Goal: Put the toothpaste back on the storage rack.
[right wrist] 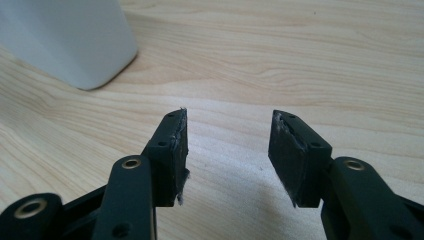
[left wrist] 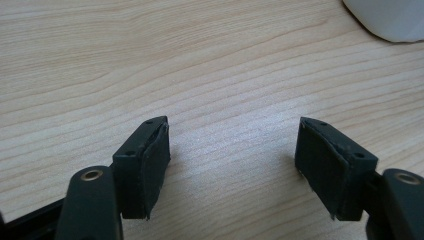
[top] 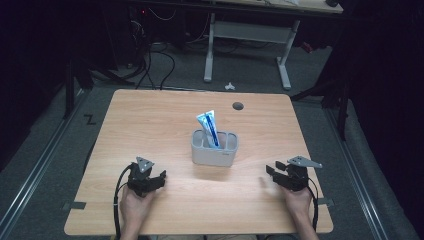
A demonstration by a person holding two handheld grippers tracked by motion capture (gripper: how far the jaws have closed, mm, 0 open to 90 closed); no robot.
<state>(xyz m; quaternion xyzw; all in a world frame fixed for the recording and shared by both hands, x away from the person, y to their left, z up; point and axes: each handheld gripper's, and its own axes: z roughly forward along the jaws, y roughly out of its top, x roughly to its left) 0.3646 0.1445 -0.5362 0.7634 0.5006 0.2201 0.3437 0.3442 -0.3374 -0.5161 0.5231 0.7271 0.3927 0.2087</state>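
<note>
A grey divided holder (top: 214, 148) stands at the middle of the wooden table (top: 150, 120), with a blue and white tube (top: 209, 128) upright in it. My left gripper (top: 162, 178) rests near the front left, open, its jaws wide apart over bare wood (left wrist: 232, 145). A corner of the holder (left wrist: 387, 20) shows at the top right of the left gripper view. On the front right, my right gripper (top: 267, 172) is open with nothing between its jaws (right wrist: 229, 145). The holder's wall (right wrist: 65, 40) stands to the upper left in the right gripper view.
A round cable hole (top: 238, 106) sits near the table's far edge. Beyond the table stand a white desk frame (top: 247, 45) and loose cables (top: 155, 60) on the grey floor. A metal rail (top: 45, 150) runs along the left.
</note>
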